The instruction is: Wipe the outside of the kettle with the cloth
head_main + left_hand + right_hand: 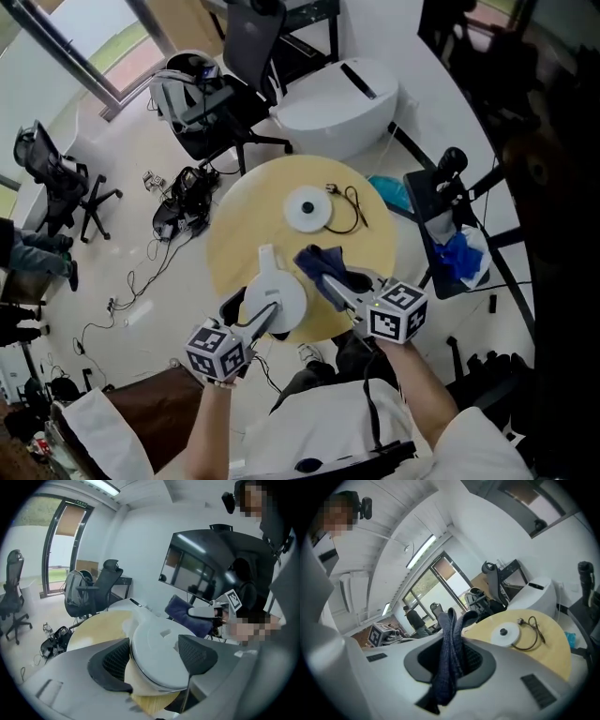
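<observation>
Now we hold the left claw tilted downward, grasping the kettle at the edge of the tabletop; the right claw, nearer level, clenches the cloth.

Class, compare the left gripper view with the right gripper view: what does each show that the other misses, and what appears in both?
Left only: the white kettle between the jaws of the left hand-held gripper. Right only: the kettle's round base and its cord. Both: the dark blue cloth pinched in the right hand-held gripper, and the yellow table.
</observation>
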Available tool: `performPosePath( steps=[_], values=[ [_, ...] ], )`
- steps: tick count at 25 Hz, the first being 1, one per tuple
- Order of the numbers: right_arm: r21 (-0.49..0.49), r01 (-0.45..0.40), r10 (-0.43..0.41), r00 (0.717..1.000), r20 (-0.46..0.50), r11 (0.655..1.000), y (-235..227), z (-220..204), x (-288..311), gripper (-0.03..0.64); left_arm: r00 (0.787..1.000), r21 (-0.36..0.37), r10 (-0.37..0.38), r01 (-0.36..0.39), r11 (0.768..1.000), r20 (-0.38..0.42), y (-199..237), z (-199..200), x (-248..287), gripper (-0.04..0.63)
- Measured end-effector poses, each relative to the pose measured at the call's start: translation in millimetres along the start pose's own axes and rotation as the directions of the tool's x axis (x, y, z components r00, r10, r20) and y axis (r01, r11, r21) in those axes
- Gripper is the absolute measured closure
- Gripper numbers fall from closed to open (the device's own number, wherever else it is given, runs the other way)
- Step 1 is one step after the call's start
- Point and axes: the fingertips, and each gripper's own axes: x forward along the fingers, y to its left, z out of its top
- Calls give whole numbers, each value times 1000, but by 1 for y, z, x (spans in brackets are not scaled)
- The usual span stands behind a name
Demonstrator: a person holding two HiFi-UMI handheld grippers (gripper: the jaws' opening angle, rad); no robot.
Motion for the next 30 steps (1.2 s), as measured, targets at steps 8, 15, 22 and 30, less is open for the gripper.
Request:
performPosePath(
  steps=[8, 15, 22, 30],
  values=[
    [-41, -243, 232, 957, -173, 969, 5, -6, 40, 551, 1000, -1, 4, -4, 1000, -31, -3, 3, -7, 267],
    [-76, -378, 343, 894, -288, 923, 10, -18, 54, 551, 999, -13, 5, -6, 1000, -44, -2, 3, -12, 267],
    [-59, -367, 319, 867, -383, 928, -17, -59, 75, 551, 999, -27, 6, -7, 1000, -39, -4, 4, -13, 264],
    [72, -181, 195, 881, -431, 981, -85, -132, 113, 551, 999, -63, 47, -48, 997, -8, -4, 5, -15, 264]
  ],
)
